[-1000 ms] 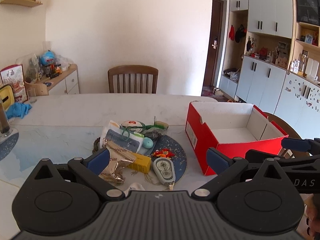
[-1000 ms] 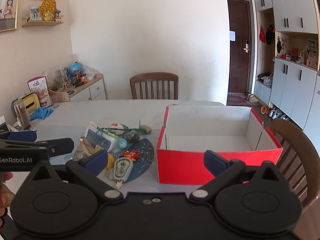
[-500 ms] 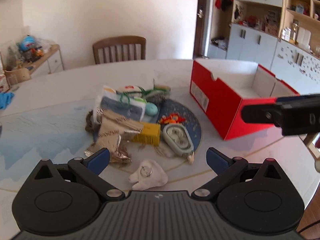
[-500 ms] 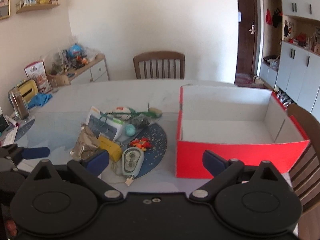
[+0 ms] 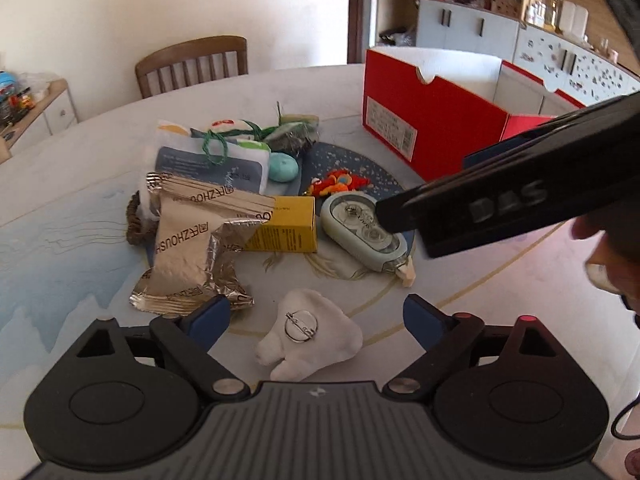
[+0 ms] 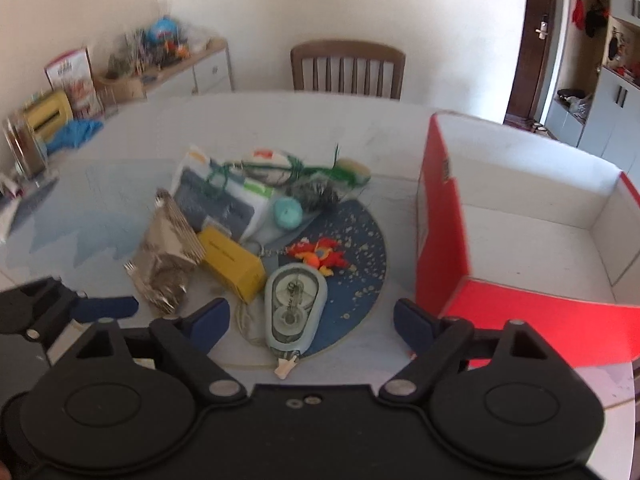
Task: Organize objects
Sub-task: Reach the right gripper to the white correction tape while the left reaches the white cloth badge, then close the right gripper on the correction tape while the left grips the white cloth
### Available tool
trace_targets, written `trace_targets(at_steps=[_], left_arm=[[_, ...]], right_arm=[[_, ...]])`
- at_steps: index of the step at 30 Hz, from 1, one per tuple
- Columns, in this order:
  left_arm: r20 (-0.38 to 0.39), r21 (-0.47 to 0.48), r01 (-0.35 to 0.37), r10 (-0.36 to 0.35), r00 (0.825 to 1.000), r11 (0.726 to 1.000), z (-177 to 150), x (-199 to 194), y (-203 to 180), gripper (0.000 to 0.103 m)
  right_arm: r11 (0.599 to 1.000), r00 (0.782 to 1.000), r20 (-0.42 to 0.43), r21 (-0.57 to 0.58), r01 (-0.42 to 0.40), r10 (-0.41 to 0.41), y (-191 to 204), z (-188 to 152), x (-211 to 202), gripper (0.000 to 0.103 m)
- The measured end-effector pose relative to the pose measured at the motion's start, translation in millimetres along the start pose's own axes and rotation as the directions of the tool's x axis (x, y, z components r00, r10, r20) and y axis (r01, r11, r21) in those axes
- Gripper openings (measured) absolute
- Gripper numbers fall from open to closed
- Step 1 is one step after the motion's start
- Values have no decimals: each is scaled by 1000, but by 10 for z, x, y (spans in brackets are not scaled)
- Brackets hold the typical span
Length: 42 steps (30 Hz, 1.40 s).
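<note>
A pile of small objects lies on the table: a silver foil packet [image 5: 196, 244], a yellow box [image 5: 286, 224], a pale green correction-tape dispenser [image 5: 366, 236], an orange toy [image 5: 336, 182], a teal ball [image 5: 283, 168], tissue packs [image 5: 212, 164]. A white tooth-shaped plush [image 5: 310, 334] lies between the open jaws of my left gripper [image 5: 316, 320]. My right gripper [image 6: 310, 318] is open, straddling the dispenser [image 6: 294, 308]. An open red box [image 6: 520, 232] stands to the right, empty.
A wooden chair [image 6: 347, 66] stands at the table's far side. A sideboard with clutter [image 6: 160, 60] is at the back left. A blue cloth [image 6: 74, 138] and a glass holder [image 6: 24, 148] sit at the table's left edge. Cabinets [image 5: 480, 28] line the right wall.
Both grippers have dropped down and forward toward the pile. The left one now frames the white plush; the right one now frames the dispenser and crosses the left view.
</note>
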<state>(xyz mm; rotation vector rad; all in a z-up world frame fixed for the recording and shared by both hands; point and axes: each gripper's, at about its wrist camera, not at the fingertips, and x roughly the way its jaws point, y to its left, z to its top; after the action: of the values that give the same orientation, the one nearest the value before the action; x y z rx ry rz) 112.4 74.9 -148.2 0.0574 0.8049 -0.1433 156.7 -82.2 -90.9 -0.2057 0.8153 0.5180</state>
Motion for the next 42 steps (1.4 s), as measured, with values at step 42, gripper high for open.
trace_targets(at_steps=[42], left_arm=[[-3,85,162,-163,987,983,272,-130,160,49]], right_arm=[[998,996,-85,49,30,-26,91,249,257,47]])
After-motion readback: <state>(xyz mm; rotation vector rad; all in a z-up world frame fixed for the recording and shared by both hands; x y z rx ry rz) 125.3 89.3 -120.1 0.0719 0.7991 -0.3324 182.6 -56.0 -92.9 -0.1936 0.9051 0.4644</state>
